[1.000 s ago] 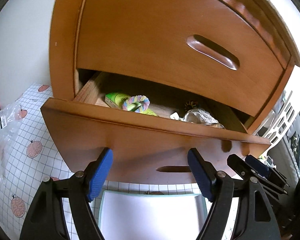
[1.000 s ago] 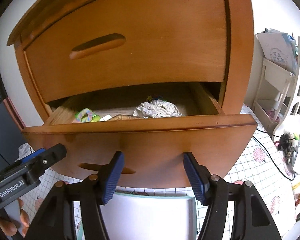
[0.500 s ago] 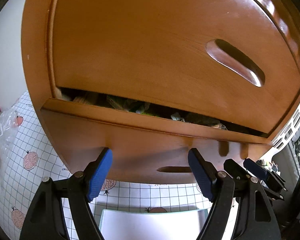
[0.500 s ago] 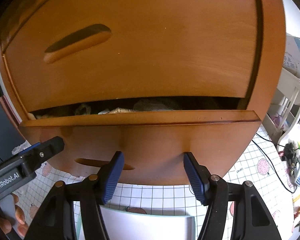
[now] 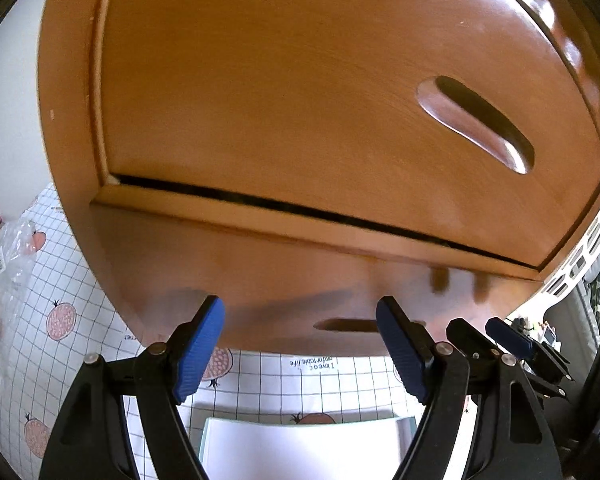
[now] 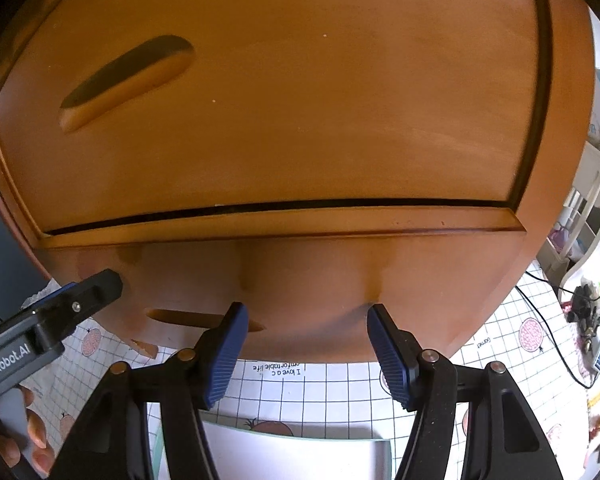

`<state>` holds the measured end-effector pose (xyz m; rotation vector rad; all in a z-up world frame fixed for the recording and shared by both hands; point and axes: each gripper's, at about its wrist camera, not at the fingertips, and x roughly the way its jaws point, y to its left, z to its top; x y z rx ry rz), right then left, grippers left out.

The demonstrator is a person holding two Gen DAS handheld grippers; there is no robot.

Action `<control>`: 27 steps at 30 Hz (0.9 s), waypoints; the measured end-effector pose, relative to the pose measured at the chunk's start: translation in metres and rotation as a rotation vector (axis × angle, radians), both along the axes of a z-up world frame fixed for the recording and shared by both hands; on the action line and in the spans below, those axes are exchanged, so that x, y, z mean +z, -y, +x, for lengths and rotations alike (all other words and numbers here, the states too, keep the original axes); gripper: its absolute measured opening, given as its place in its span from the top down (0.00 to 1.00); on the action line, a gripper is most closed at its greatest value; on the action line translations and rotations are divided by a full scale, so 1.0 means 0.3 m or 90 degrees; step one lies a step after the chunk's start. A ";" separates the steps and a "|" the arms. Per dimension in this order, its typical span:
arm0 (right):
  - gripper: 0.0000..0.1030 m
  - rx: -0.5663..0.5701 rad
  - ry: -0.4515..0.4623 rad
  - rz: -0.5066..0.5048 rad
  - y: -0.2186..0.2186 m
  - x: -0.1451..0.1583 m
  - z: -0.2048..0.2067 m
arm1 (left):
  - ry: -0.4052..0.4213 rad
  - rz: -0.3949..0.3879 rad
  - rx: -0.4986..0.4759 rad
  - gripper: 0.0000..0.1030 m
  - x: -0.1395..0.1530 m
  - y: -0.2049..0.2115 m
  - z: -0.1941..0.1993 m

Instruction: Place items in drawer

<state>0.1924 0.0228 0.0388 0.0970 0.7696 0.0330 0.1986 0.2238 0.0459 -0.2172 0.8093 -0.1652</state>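
The lower drawer (image 5: 260, 272) of the brown wooden cabinet is pushed almost flush; only a thin dark gap shows under the upper drawer (image 5: 300, 100). The items inside are hidden. My left gripper (image 5: 300, 308) is open, its blue pads against the lower drawer front, on either side of the handle slot (image 5: 344, 325). My right gripper (image 6: 307, 310) is also open, its pads touching the same drawer front (image 6: 308, 272) right of the slot (image 6: 180, 317). Each gripper shows at the edge of the other's view.
A white tray (image 5: 300, 448) lies on the grid-patterned tablecloth (image 5: 40, 320) below the grippers. A clear plastic bag (image 5: 4, 264) sits at the left. A white shelf (image 6: 580, 216) and cables (image 6: 548, 292) are at the right. A person's fingers (image 6: 32, 432) hold the left gripper.
The lower drawer slid inward from well open to nearly shut, hiding the items. Both open grippers moved forward with the drawer front.
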 end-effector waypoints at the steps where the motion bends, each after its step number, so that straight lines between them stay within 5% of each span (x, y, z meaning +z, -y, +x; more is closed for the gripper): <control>1: 0.36 0.000 -0.001 -0.001 0.001 -0.001 -0.004 | -0.001 -0.002 0.001 0.23 0.000 -0.003 -0.012; 9: 0.34 0.011 -0.017 -0.010 -0.018 -0.013 -0.167 | -0.008 0.002 -0.008 0.23 0.005 -0.018 -0.175; 17: 0.14 0.013 -0.027 -0.007 -0.037 -0.037 -0.300 | 0.002 0.030 -0.002 0.11 0.014 -0.049 -0.323; 19: 0.01 0.014 -0.024 -0.008 -0.038 -0.042 -0.340 | 0.008 0.037 -0.001 0.10 0.027 -0.043 -0.342; 27: 0.00 0.019 -0.018 -0.027 -0.026 -0.004 -0.402 | 0.027 0.077 0.008 0.00 0.026 -0.032 -0.400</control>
